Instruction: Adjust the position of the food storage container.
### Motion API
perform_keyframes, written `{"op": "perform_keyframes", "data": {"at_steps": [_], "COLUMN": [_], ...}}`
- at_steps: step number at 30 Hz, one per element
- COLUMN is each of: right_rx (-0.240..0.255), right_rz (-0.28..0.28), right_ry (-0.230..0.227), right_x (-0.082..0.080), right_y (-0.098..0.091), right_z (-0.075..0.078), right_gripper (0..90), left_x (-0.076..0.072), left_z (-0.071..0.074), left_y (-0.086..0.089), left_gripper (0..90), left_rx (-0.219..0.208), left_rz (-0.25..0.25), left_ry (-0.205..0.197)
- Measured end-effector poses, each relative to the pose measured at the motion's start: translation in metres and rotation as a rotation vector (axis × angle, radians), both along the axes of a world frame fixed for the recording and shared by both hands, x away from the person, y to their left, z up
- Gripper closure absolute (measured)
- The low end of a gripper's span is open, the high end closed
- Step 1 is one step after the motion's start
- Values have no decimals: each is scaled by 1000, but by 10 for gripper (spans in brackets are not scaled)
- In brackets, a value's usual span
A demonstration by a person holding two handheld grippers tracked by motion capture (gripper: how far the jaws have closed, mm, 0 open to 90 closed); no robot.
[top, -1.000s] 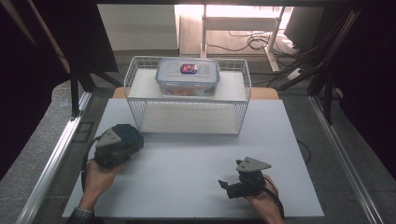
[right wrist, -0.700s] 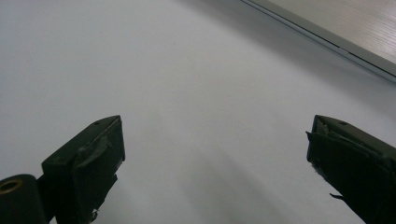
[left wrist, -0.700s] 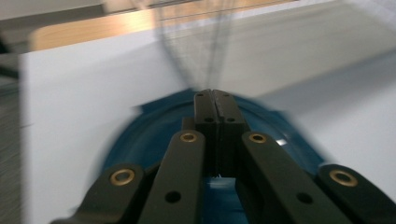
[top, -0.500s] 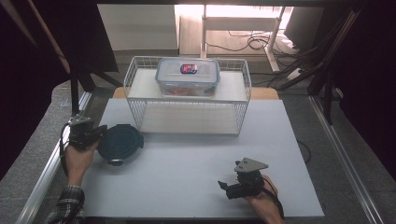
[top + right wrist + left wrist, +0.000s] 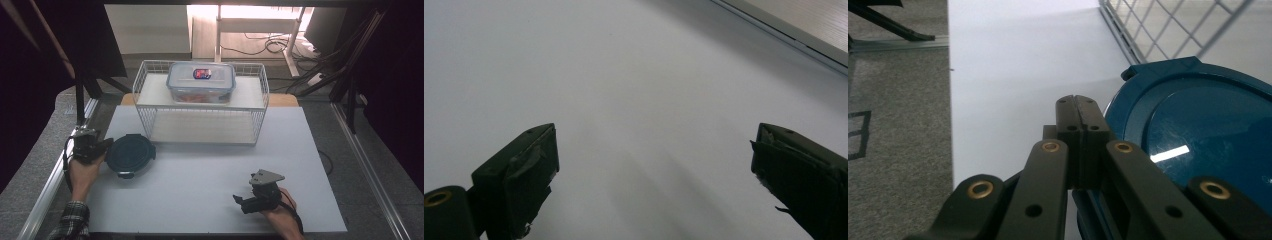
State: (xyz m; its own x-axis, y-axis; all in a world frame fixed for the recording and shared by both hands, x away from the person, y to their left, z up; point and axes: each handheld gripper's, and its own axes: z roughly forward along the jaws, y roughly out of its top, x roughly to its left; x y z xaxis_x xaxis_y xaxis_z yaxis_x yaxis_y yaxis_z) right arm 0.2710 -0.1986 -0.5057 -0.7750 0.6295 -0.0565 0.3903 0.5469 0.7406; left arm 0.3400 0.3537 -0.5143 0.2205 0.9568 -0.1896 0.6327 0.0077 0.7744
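A round dark-blue container with a clip-on lid (image 5: 131, 154) lies on the white mat at the left. Just to its left is my left gripper (image 5: 105, 145), held in a hand, with its jaws pressed together and nothing between them. In the left gripper view the closed jaw tips (image 5: 1075, 102) point past the container's rim (image 5: 1198, 140), close beside it. My right gripper (image 5: 240, 203) rests in a hand near the mat's front right. Its jaws stand wide apart over bare mat (image 5: 654, 145).
A white wire rack (image 5: 200, 126) stands at the back of the mat, and a clear lidded box (image 5: 201, 82) with a red-and-blue label sits on top of it. A metal rail (image 5: 47, 187) runs along the table's left edge, and grey carpet (image 5: 893, 125) lies beyond the mat.
My left gripper has moved left, from over the blue container to just beside it. The container and the right gripper have stayed where they were.
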Motion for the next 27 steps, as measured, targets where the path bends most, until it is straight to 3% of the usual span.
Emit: {"op": "perform_keyframes", "data": {"at_steps": [27], "right_rx": [-19], "right_rz": [4], "right_ry": [21], "right_x": [1], "right_y": [1], "right_z": [-4], "right_gripper": [48], "left_x": [-22], "left_z": [6], "left_y": [-84], "left_gripper": [900], "left_rx": [-11], "left_rz": [-223], "left_ry": [33]}}
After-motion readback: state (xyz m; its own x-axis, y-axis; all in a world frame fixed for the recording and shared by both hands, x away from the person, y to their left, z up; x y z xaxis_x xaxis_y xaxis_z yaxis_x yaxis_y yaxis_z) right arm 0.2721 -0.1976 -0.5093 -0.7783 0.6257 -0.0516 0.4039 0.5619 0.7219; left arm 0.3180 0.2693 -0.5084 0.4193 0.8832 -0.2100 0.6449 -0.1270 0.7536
